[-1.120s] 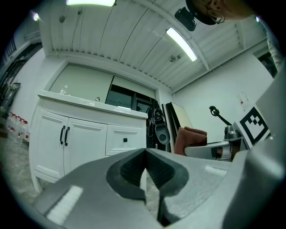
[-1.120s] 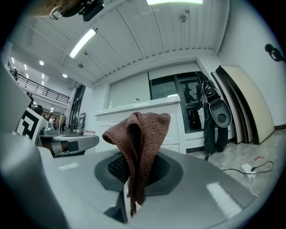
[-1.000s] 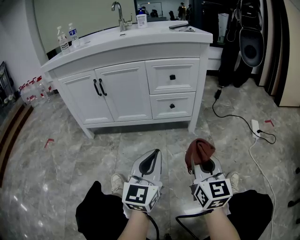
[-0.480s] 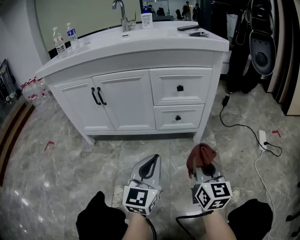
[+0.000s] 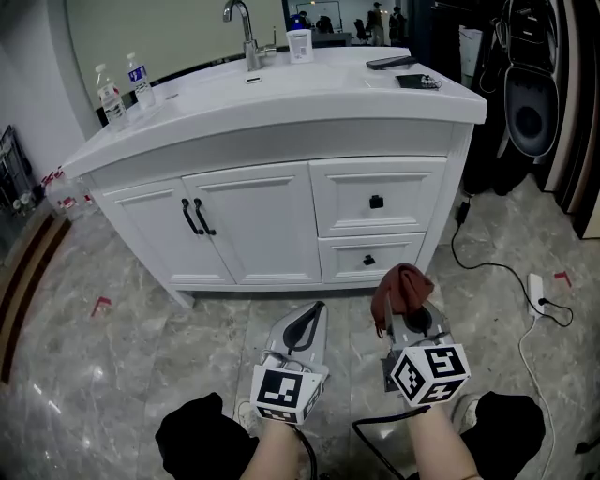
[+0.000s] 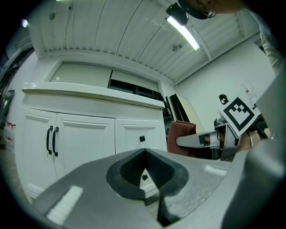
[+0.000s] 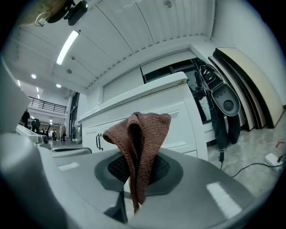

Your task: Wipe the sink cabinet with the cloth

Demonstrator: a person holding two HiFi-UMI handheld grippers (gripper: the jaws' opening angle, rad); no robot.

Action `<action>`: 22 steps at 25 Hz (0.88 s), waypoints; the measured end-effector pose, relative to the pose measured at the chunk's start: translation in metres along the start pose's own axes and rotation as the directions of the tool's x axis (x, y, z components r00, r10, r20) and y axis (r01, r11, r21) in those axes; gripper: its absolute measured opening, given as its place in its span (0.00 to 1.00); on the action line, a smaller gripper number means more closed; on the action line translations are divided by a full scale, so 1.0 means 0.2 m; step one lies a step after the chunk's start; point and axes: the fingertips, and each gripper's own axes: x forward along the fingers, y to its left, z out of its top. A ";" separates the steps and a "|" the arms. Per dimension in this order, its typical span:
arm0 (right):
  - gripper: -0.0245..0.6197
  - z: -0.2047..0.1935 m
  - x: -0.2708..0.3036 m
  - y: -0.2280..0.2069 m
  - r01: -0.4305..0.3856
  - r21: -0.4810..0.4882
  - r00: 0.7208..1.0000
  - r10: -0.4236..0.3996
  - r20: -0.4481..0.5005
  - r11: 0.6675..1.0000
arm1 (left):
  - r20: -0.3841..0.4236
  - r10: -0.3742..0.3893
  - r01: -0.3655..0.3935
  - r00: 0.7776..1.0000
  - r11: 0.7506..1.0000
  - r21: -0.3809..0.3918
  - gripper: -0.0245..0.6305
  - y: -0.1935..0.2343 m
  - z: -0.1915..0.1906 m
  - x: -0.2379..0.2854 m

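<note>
At the lower right of the head view, a rust-brown knitted cloth [image 5: 401, 286] is held by the right gripper [image 5: 408, 314]. In the right gripper view the grey jaws are seen pressed together on a fold of the cloth [image 7: 140, 134], which is pinched between the dark ribbed pads [image 7: 158, 170]. The bunched upper part stands above the jaws and a narrow tail hangs below them. The cloth is kept off the white sink cabinet [image 5: 281, 216] and is seen in front of its right side, near the lower drawer with a small black knob [image 5: 368, 260].

Beside it, the left gripper [image 5: 311, 314] is pointed towards the cabinet. Its jaws are brought together with nothing between them; in the left gripper view only the cabinet front is seen through the small gap framed by its dark pads [image 6: 129, 167]. Neither gripper is in contact with the cabinet. A cube with black-and-white square markers [image 5: 281, 392] is carried at the back of the left gripper, and a matching cube [image 5: 428, 373] at the back of the right.

Two doors with black bar handles [image 5: 197, 217] are set to the left of the drawers. On the white countertop [image 5: 281, 89] a chrome tap [image 5: 239, 19], two clear plastic bottles [image 5: 141, 80] and a flat dark object [image 5: 389, 63] can be made out. Grey marbled floor tiles [image 5: 141, 356] lie below, and a black cable [image 5: 487, 267] is trailed across them at the right.
</note>
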 end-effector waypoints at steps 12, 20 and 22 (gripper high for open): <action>0.16 0.18 0.69 0.14 -0.124 -0.113 0.991 0.128 0.028 0.986 | 0.017 0.008 -0.007 1.000 1.000 -0.017 0.04 0.40 -0.06 0.31; 0.16 0.28 1.01 0.25 -0.171 -0.179 0.983 0.179 0.030 0.969 | 0.032 0.018 -0.016 0.999 0.999 -0.044 0.04 0.58 -0.08 0.39; 0.16 0.29 1.06 0.27 -0.172 -0.200 0.983 0.182 0.030 0.965 | 0.036 0.011 -0.009 0.999 0.999 -0.052 0.04 0.58 -0.09 0.40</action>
